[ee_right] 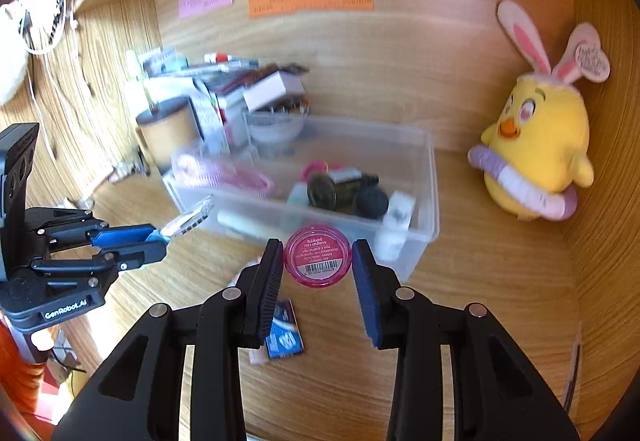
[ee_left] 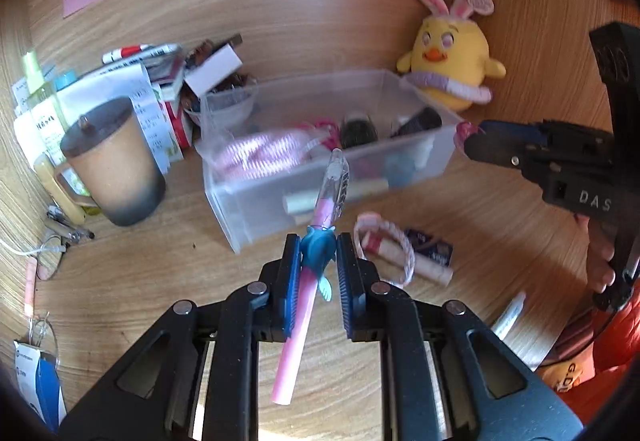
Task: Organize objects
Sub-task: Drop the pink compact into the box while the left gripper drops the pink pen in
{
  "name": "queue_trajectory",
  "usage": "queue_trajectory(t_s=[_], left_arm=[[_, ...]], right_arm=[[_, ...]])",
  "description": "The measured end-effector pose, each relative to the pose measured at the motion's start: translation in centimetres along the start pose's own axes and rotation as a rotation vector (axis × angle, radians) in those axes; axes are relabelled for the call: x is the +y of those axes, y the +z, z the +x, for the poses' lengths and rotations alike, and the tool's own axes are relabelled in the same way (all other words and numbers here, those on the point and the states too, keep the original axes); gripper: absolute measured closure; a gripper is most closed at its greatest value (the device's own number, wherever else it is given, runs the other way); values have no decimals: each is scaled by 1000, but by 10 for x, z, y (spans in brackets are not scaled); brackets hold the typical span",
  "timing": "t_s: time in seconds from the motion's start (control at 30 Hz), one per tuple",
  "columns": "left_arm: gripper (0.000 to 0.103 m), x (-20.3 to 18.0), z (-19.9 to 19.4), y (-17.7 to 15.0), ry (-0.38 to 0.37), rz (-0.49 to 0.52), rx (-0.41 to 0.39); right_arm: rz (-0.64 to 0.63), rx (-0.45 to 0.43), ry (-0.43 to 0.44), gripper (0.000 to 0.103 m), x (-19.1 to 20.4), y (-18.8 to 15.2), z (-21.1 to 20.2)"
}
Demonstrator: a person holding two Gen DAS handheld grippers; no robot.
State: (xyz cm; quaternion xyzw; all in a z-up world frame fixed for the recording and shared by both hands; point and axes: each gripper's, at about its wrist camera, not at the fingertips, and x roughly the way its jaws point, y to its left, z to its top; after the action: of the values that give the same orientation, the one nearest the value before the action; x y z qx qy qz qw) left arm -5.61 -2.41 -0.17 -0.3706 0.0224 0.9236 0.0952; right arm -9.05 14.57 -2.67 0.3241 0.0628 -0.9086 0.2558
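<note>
My left gripper (ee_left: 318, 253) is shut on a pink pen (ee_left: 304, 301) with a blue dolphin charm and clear cap, held above the desk just in front of the clear plastic bin (ee_left: 224, 193). My right gripper (ee_right: 318, 261) is shut on a small round pink jar (ee_right: 318, 261), held in front of the bin's (ee_right: 430, 201) near wall. The bin holds a pink comb, dark round items and tubes. The left gripper (ee_right: 160, 235) with the pen shows in the right wrist view, and the right gripper (ee_left: 466, 137) with the jar shows in the left wrist view.
A brown lidded mug (ee_left: 116, 161), a pile of boxes and papers (ee_left: 160, 81) and a yellow chick plush (ee_left: 452, 53) stand around the bin. A pink bracelet (ee_left: 394, 245), a tube and a blue packet (ee_left: 432, 249) lie on the wooden desk (ee_left: 160, 281).
</note>
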Motion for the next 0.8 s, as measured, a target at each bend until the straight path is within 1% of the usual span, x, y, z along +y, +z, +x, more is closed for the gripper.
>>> queue_trajectory(t_s=[0.17, 0.3, 0.43, 0.57, 0.8], left_arm=[[86, 4, -7, 22, 0, -26, -50], [86, 10, -15, 36, 12, -42, -79], [86, 19, -14, 48, 14, -63, -87], [86, 31, -4, 59, 21, -84, -68], [86, 55, 24, 73, -22, -147, 16]], right_arm=[[-8, -42, -6, 71, 3, 14, -4], [-7, -52, -5, 71, 4, 22, 0], [-3, -54, 4, 71, 3, 30, 8], [2, -42, 3, 71, 2, 37, 19], [1, 4, 0, 71, 0, 44, 47]])
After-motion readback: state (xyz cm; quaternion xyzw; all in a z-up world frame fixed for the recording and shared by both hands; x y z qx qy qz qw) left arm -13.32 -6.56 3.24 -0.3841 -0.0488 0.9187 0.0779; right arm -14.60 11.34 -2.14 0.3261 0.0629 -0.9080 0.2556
